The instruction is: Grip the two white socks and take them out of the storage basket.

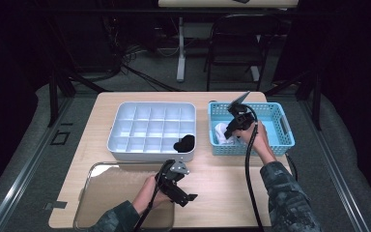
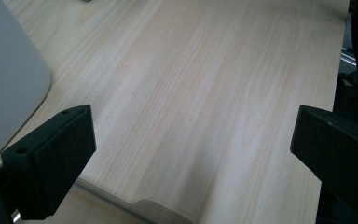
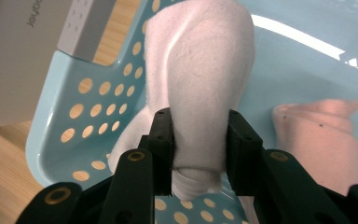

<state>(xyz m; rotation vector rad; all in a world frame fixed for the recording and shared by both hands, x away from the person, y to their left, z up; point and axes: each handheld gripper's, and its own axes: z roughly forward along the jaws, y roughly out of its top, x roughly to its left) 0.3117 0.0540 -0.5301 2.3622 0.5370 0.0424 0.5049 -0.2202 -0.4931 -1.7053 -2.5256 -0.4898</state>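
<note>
The right gripper (image 3: 199, 140) is reaching into the left end of the light-blue perforated plastic basket (image 1: 280, 126), and its jaws are clamping a rolled white cotton sock (image 3: 200, 74) at mid-body. In the right gripper view, the sock's long axis is running straight away from the jaws, up the picture, with its rounded far end leaning against the basket's perforated wall; a short folded end is protruding below the pads. A second, pale pink sock (image 3: 321, 135) is lying on the basket floor just beside the jaws.

The coming move appears to turn on the grey compartmented plastic tray (image 1: 121, 126), which is standing to the left of the basket in the high view, close beside it. One black rolled sock (image 1: 185, 143) is already sitting in its near right compartment. The right hand is the nearer one to both basket and tray.

The left gripper (image 1: 176, 183) is hovering over the bare wooden table (image 2: 205, 93) with its jaws spread wide and holding nothing.
</note>
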